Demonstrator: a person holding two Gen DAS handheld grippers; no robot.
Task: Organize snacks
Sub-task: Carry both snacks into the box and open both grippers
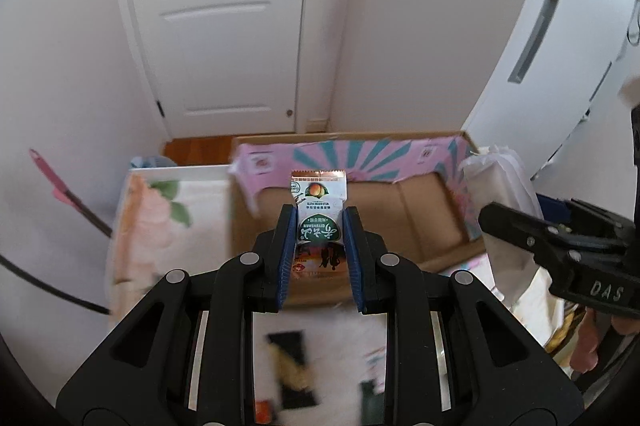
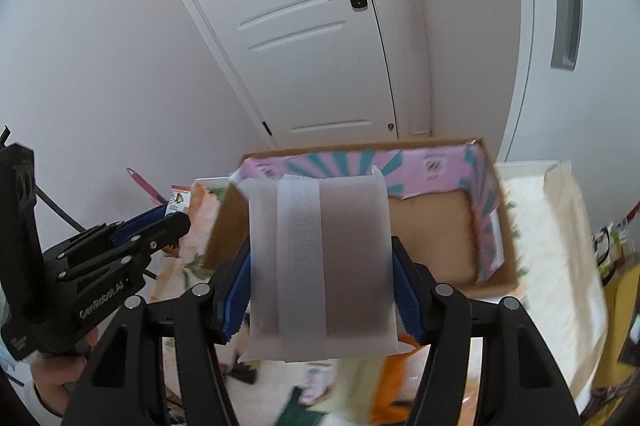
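Observation:
My left gripper is shut on a small white snack packet with a green label and a peach picture, held above the near edge of an open cardboard box with pink and teal paper on its walls. My right gripper is shut on a frosted white snack pouch, held above the same box. The box floor that shows is bare. The left gripper shows in the right wrist view, left of the box. The right gripper and its pouch show in the left wrist view.
The box sits on a floral cloth over a table. Blurred snack packets lie below the left gripper, and others lie on the cloth below the right one. A white door and walls stand behind. A pink-handled tool leans at left.

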